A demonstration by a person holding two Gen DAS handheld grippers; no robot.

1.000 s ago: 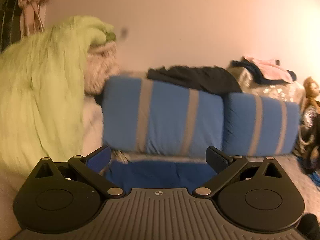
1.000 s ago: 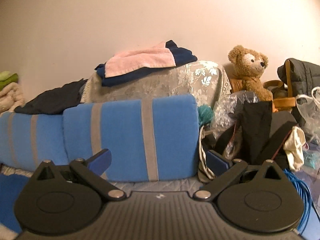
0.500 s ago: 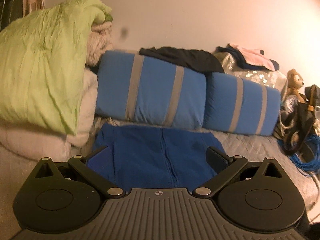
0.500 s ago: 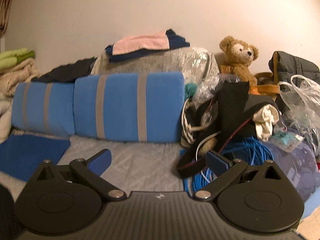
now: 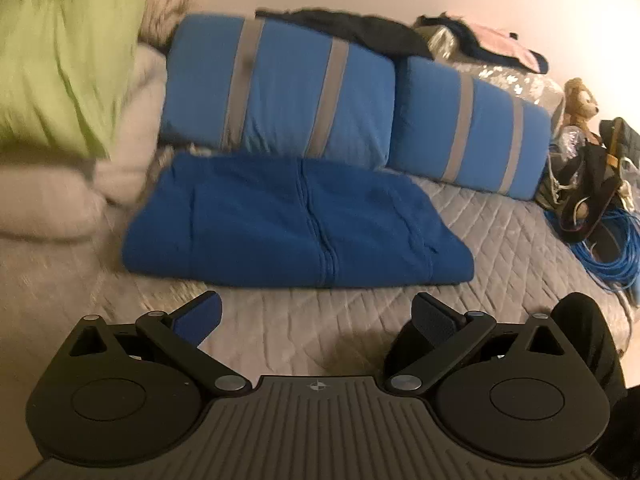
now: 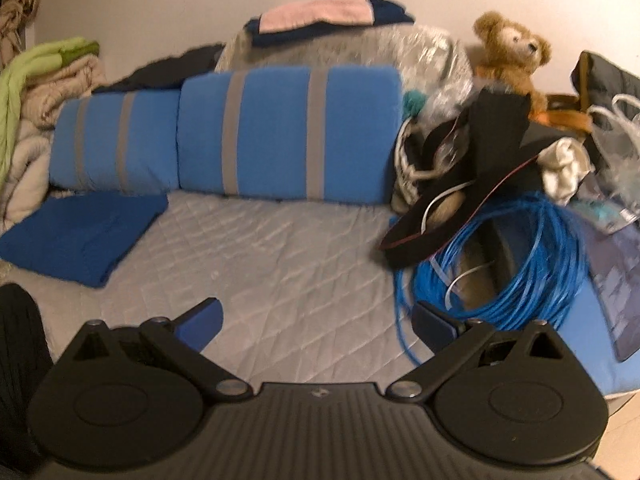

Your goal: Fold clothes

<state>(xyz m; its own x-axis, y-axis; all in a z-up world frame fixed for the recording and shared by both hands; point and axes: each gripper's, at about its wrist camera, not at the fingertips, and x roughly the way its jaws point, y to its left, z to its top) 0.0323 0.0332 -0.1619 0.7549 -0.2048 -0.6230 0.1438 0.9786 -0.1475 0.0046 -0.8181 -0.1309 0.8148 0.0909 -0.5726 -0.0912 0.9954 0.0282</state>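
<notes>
Jaws: left gripper [image 5: 317, 312] and right gripper [image 6: 316, 316] both spread wide, holding nothing.
Blue garment [image 5: 296, 220]: folded flat on grey quilted bed [image 5: 512, 240], against striped pillows [image 5: 280, 88].

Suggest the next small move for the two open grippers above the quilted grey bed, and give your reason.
Probably pull both back. The royal-blue fleece garment already lies folded flat before the striped blue pillows, and neither the left gripper nor the right gripper holds anything. The next piece might come from the pink and navy stack.
</notes>
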